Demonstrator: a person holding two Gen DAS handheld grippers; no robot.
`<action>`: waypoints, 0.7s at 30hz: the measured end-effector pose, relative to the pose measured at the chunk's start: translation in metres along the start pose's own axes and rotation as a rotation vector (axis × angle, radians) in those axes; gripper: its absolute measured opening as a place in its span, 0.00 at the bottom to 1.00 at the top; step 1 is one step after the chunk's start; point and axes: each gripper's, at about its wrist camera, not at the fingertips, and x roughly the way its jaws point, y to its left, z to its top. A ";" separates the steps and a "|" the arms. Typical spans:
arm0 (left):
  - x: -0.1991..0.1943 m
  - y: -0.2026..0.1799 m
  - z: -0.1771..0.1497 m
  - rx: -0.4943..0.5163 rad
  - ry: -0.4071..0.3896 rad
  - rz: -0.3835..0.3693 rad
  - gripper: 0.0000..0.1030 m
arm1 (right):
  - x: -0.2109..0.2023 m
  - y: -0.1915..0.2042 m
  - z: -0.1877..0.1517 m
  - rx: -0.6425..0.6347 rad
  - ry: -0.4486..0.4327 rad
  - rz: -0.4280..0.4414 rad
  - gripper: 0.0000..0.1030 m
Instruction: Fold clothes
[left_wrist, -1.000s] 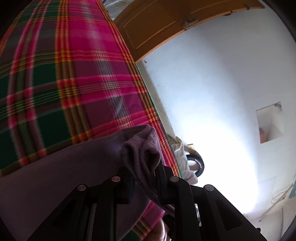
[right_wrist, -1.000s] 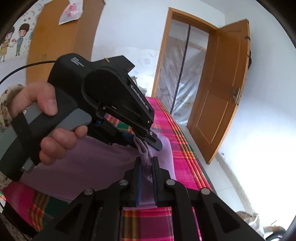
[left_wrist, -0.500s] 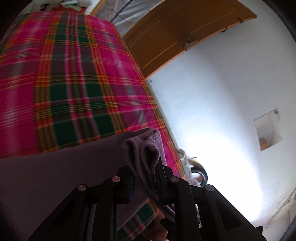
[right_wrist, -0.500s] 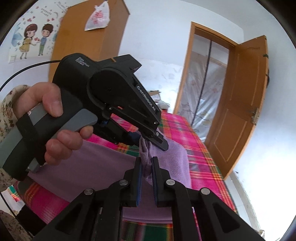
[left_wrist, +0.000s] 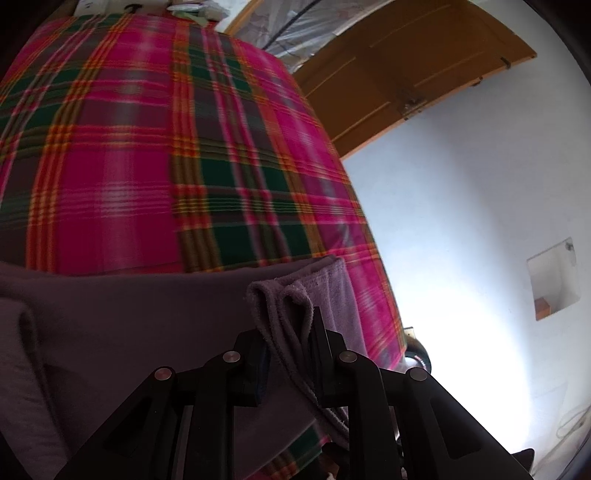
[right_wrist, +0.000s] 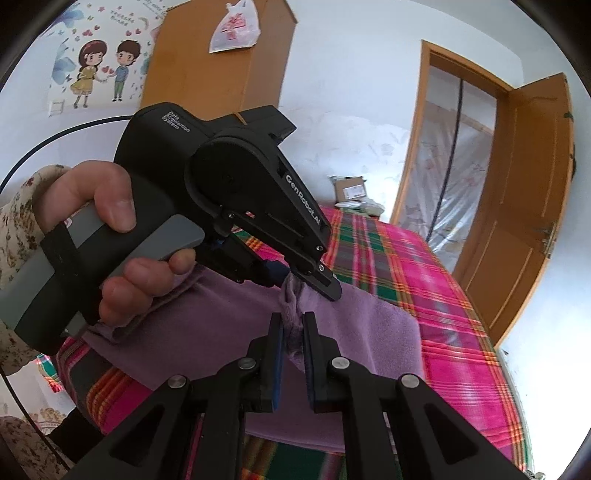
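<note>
A purple fleece garment (right_wrist: 354, 325) lies across a bed with a pink and green plaid cover (right_wrist: 406, 266). My right gripper (right_wrist: 291, 321) is shut on a bunched fold of its edge. Just beyond it, my left gripper (right_wrist: 304, 278), held in a person's hand (right_wrist: 110, 221), pinches the same bunched edge. In the left wrist view, my left gripper (left_wrist: 286, 325) is shut on doubled folds of the purple garment (left_wrist: 147, 314), which spreads to the left over the plaid cover (left_wrist: 147, 147). The two grippers sit close together, almost touching.
An open wooden door (right_wrist: 517, 221) and a plastic-draped doorway (right_wrist: 443, 166) stand past the bed's right side. A wooden wardrobe (right_wrist: 214, 66) and a cardboard box (right_wrist: 349, 190) are at the far end. White wall and floor lie right of the bed (left_wrist: 461, 221).
Both grippers have travelled together across the bed with the purple edge still in them. More of the bed's far end and the wardrobe wall have come into view.
</note>
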 end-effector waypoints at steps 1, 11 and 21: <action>-0.003 0.003 -0.001 -0.008 -0.002 0.003 0.17 | -0.003 0.009 -0.004 -0.001 0.001 0.009 0.10; 0.016 0.038 0.001 -0.052 -0.006 0.085 0.17 | 0.001 0.048 -0.025 -0.009 0.060 0.079 0.10; 0.016 0.047 -0.002 -0.072 -0.018 0.146 0.20 | 0.019 0.053 -0.040 0.031 0.134 0.143 0.12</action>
